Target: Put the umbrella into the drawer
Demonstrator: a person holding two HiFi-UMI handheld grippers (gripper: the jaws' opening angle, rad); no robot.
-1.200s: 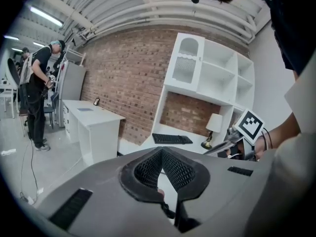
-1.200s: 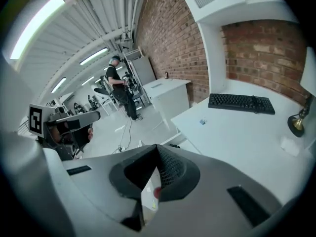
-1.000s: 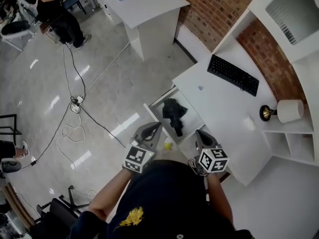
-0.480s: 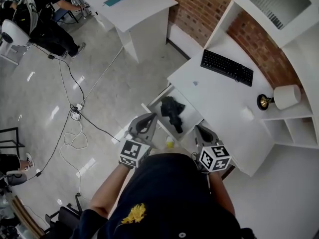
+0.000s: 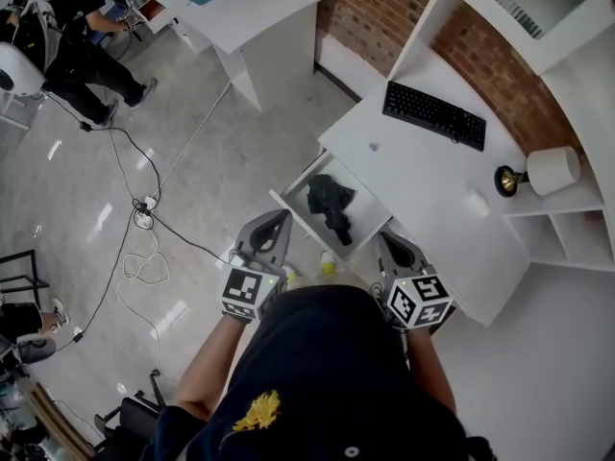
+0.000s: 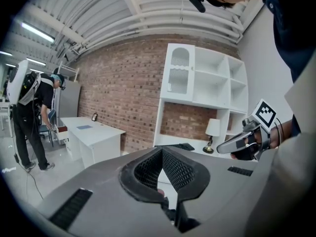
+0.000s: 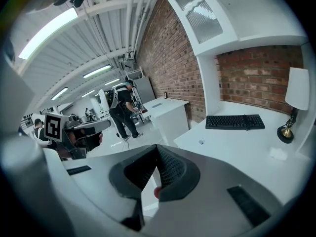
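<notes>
The black folded umbrella (image 5: 330,203) lies inside the open white drawer (image 5: 296,182), which is pulled out from the desk. In the head view both grippers hang in the air on the near side of the drawer, apart from it. My left gripper (image 5: 278,219) is at the drawer's near left, and its jaws meet with nothing between them (image 6: 161,151). Off the drawer's near right corner, my right gripper (image 5: 387,239) is also shut and empty (image 7: 157,147). Each gripper view shows the other gripper to the side.
The white desk (image 5: 423,190) carries a black keyboard (image 5: 433,114) and a small lamp (image 5: 538,173); white shelves stand behind it. Cables (image 5: 144,221) run across the glossy floor at left. Another white desk (image 5: 245,8) and a person (image 5: 72,32) are farther off.
Both grippers have risen a little, staying shut and empty. The umbrella has not moved in the drawer.
</notes>
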